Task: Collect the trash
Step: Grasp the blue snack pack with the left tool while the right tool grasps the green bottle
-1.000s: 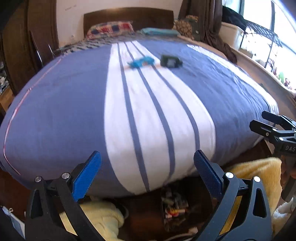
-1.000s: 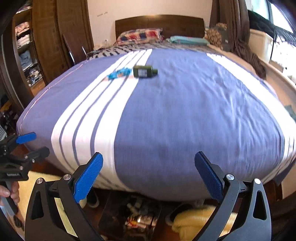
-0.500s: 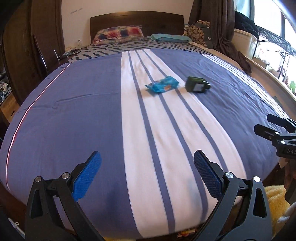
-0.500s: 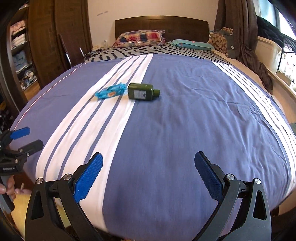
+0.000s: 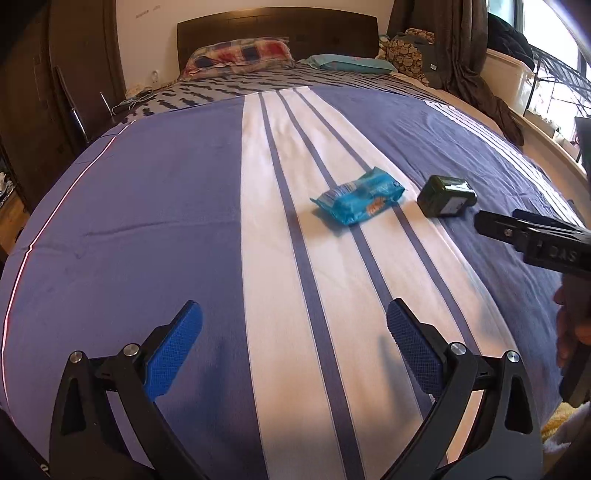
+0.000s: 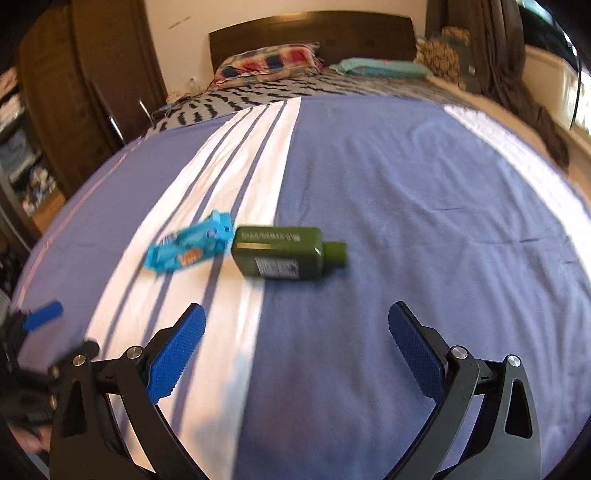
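Holding both tools low over the foot of the bed (image 5: 147, 229), you are keeping the left tongs (image 5: 294, 354) spread wide with nothing between the blue pads (image 5: 173, 354). Your right tongs (image 6: 296, 350) are likewise gaping and carrying nothing. Both are hanging above the blue-and-white striped bedspread (image 6: 424, 206), apart from the items.

Further up the bed, a crumpled blue wrapper (image 5: 357, 200) is lying on the white stripes. Just beside it, on its right, a dark green bottle (image 6: 282, 252) is lying on its side with its cap pointing right; whether the two are touching, you cannot tell from these views. In the left view, your right tool is reaching in from the edge near the bottle.

At the far end, a patterned pillow (image 5: 240, 55) is resting against the dark headboard (image 5: 277, 26).
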A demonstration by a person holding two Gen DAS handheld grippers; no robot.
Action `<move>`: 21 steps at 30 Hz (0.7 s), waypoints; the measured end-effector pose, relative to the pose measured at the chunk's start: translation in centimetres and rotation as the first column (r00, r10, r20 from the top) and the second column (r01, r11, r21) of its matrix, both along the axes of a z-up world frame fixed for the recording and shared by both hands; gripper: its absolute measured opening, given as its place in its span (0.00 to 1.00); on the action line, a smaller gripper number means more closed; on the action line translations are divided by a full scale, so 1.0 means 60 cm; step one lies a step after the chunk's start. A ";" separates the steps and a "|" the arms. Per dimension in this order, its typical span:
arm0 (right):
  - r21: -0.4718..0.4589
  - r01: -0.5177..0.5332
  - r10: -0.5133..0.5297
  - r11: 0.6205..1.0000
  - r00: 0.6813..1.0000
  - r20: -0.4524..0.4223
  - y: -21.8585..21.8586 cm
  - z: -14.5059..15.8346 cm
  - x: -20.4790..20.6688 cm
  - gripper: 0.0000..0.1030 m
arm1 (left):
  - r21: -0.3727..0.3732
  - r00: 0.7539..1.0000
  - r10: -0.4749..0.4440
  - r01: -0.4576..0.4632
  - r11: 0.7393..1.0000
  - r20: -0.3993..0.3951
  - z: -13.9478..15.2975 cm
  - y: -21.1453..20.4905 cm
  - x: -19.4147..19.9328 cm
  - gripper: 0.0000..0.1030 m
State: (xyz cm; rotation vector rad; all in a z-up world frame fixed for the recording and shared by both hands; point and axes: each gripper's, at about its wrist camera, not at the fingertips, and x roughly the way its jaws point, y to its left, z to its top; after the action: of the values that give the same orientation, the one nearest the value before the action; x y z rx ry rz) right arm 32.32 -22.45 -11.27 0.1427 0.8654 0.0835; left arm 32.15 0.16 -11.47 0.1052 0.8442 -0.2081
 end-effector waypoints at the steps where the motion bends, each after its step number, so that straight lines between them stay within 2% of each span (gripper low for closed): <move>1: -0.001 0.005 -0.005 1.000 1.000 -0.004 0.003 -0.004 0.008 0.97 | -0.002 1.000 -0.001 0.001 1.000 0.000 0.000 0.000 0.006 0.92; 7: -0.034 0.057 -0.058 0.998 0.998 -0.029 0.015 -0.022 0.062 0.97 | 0.005 1.000 -0.015 0.015 1.000 0.001 0.000 -0.008 0.036 0.92; 12: -0.037 0.054 -0.056 0.998 0.997 -0.051 0.014 -0.030 0.094 0.96 | 0.007 0.999 -0.033 0.033 0.999 0.002 -0.001 -0.026 0.066 0.92; 13: -0.042 0.051 -0.053 0.998 0.997 -0.054 0.014 -0.032 0.097 0.95 | 0.009 0.999 -0.035 0.035 0.999 0.000 -0.003 -0.030 0.072 0.92; 16: -0.029 0.027 -0.028 0.999 0.999 -0.043 0.010 -0.030 0.099 0.83 | 0.009 0.999 -0.046 0.046 0.999 -0.005 -0.008 -0.047 0.097 0.92; 21: -0.053 0.029 -0.029 0.998 1.000 -0.009 -0.009 -0.015 0.098 0.83 | 0.002 0.997 -0.070 0.070 0.998 -0.018 -0.021 -0.078 0.142 0.92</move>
State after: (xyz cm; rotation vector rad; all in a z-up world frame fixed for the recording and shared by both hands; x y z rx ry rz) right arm 38.20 -23.00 -12.15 0.1065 0.8746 0.0329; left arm 40.68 -4.53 -12.71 0.1361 0.8594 -0.2742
